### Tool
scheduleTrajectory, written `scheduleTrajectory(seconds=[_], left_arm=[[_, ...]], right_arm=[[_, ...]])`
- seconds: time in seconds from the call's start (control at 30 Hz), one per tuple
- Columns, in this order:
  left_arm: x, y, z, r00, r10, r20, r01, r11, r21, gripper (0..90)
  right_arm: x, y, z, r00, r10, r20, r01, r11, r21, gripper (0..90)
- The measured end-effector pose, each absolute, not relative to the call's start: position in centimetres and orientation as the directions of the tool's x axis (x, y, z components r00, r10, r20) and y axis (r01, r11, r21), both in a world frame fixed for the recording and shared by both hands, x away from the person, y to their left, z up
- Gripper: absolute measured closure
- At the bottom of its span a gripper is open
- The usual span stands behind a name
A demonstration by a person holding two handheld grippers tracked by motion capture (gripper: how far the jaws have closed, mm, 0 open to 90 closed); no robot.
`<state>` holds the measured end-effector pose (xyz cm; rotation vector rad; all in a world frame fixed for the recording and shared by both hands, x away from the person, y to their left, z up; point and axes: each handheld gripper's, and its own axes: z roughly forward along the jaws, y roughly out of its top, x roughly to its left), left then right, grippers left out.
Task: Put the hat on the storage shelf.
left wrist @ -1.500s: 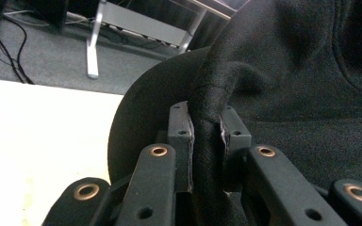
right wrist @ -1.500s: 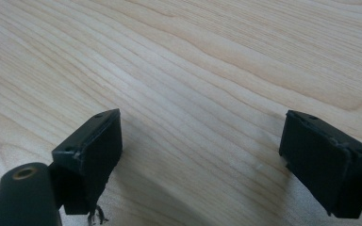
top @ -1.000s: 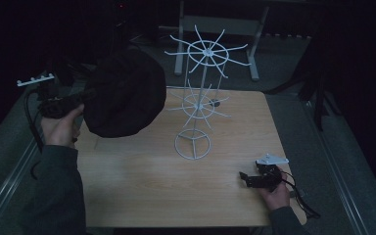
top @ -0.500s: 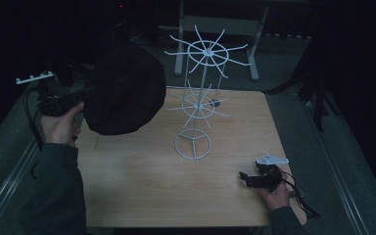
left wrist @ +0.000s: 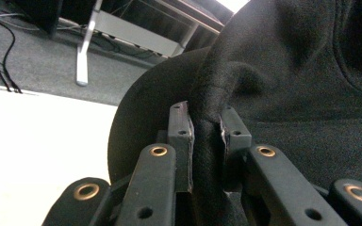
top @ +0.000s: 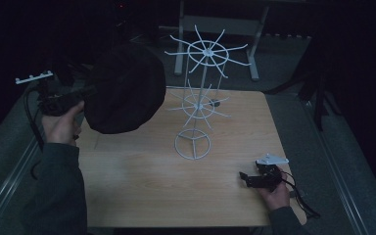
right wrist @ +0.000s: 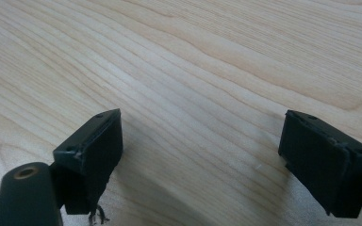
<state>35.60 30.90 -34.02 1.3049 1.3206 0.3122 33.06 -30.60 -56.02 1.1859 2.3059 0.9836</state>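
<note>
Black felt hat [top: 125, 88] hangs pinched by its brim in the left tongs [left wrist: 206, 127], left of the white wire rack [top: 200, 98]; lift clear over an upper arm; right tongs [right wrist: 202, 155] gape empty on the desk [top: 176, 191].

Black hat [top: 125, 88], plain, no pattern I can make out; up close in the left gripper view its cloth [left wrist: 283, 70] reads matte black with a fuzzy nap. I note the left gripper [left wrist: 206, 129] is black too, with brass-coloured rivets on its links. White wire rack [top: 199, 105], all over, spokes and base ring alike. Table [top: 176, 181] is pale wood with a fine wavy grain, lines running long in the right gripper view [right wrist: 193, 61]. Right gripper [right wrist: 207, 150] is black, with a light grey plate [top: 272, 159] on top. Floor [top: 318, 122] is dull grey. My sleeve [top: 56, 191] is dark grey-green.
</note>
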Motion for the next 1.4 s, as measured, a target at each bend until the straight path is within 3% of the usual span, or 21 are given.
scheduleTrajectory(seconds=[1.4], left_arm=[[36.0,30.4,-32.6,0.336,0.752,-0.567,0.462,0.393,0.795,79.5]], right_arm=[[33.1,-30.6,-56.0,-0.579,0.815,-0.006,0.56,0.403,0.724,14.1]])
